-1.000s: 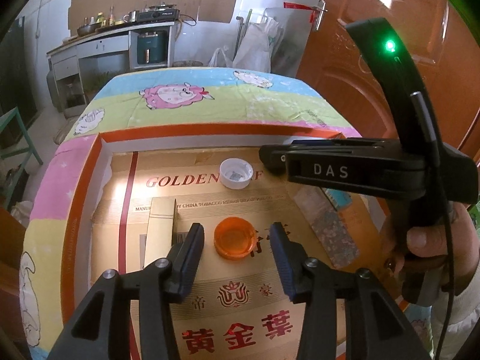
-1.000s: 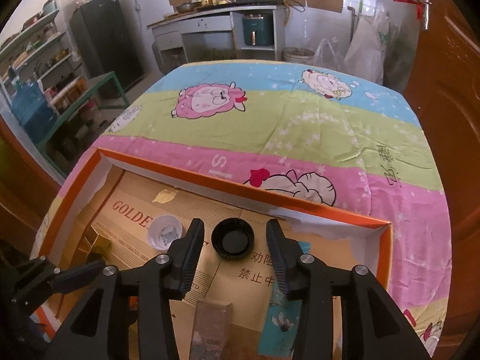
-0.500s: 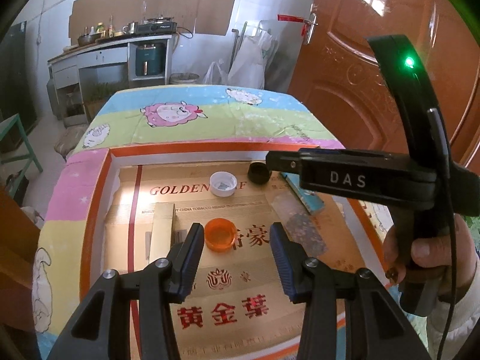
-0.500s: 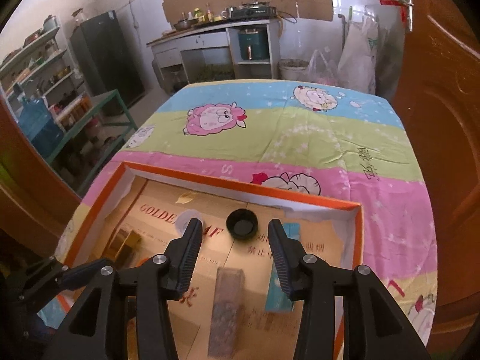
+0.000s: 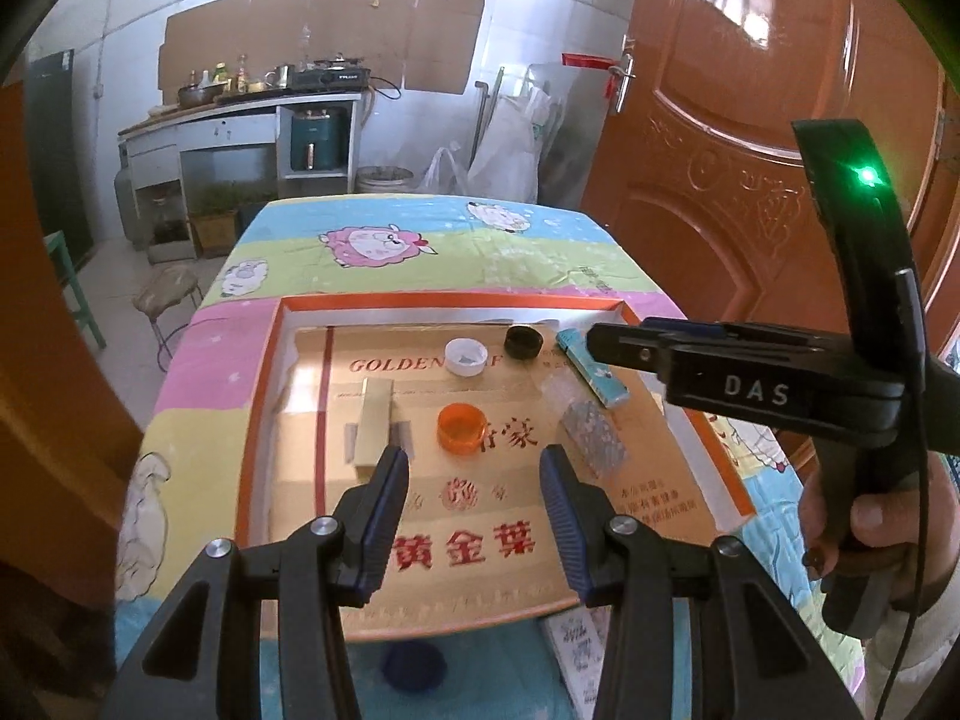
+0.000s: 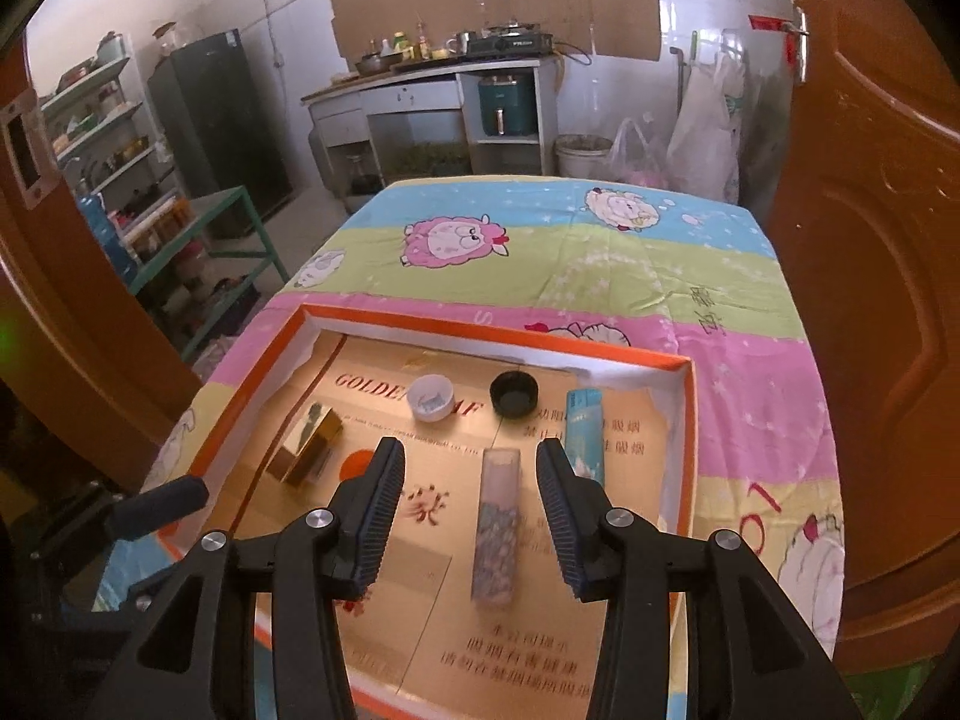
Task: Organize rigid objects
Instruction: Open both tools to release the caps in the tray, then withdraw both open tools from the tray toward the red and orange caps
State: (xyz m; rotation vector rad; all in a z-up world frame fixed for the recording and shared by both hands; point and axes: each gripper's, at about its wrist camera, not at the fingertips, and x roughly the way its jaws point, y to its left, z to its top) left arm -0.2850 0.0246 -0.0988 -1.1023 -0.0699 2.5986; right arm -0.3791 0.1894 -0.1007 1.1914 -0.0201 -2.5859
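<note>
Both tongs hover above the orange-rimmed tray [image 5: 264, 396], jaws apart, nothing between them: left gripper [image 5: 474, 483], right gripper [image 6: 470, 471].

Nearest: clear long box [image 6: 497, 525], flat, rigid, probably light; take it across its narrow sides. Orange cap [image 5: 461, 428], mid-tray, smooth; pinch across the rim.

Farther: gold box [image 5: 375, 427], blue box [image 6: 583, 431]. Farthest: white cap [image 5: 465, 356], black cap [image 5: 523, 342], side by side, apart.

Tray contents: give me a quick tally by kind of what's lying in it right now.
Round caps: 3 (white cap, black cap, orange cap)
Long boxes: 3 (gold box, clear box, light-blue box)
Total: 6, all inside the tray.
</note>
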